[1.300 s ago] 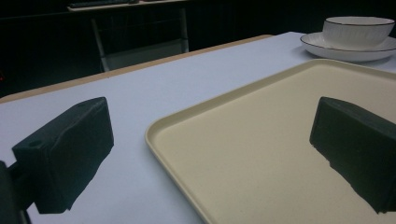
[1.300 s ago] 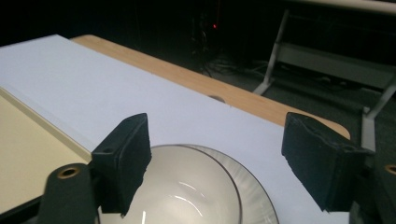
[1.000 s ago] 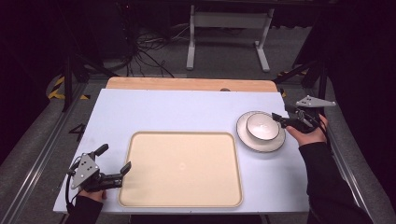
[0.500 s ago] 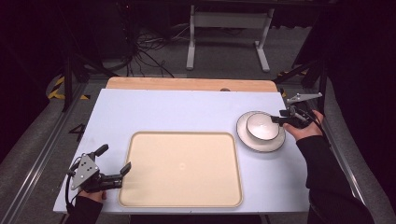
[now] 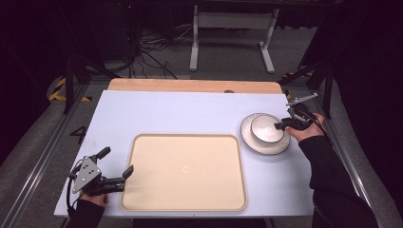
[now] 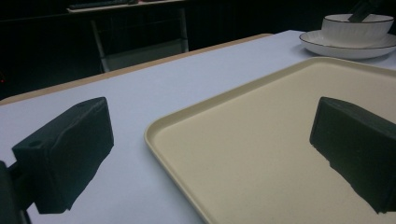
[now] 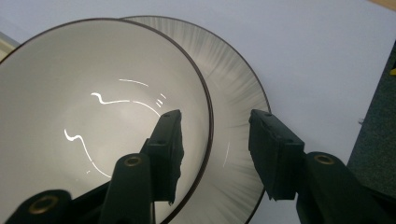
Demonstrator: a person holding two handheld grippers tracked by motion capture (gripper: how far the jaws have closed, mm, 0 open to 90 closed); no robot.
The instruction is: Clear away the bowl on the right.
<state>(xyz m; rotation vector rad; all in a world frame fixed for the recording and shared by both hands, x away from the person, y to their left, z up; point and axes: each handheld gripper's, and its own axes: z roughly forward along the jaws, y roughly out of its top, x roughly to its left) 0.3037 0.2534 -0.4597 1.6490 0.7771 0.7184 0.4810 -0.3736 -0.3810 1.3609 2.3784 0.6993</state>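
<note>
Presently the right gripper [image 7: 212, 140], jaws just closing astride the near-right rim of the bowl [image 5: 263, 128] on its plate [image 5: 249, 140] right of the tray [image 5: 185, 204], should pinch squarely before lifting; the left gripper [image 5: 116, 164] rests open.

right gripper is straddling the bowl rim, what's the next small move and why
Probably close the right gripper a little more onto the bowl rim: its jaws have just been closing, one inside, one outside over the plate, with a gap still showing, so nothing is gripped yet.
</note>
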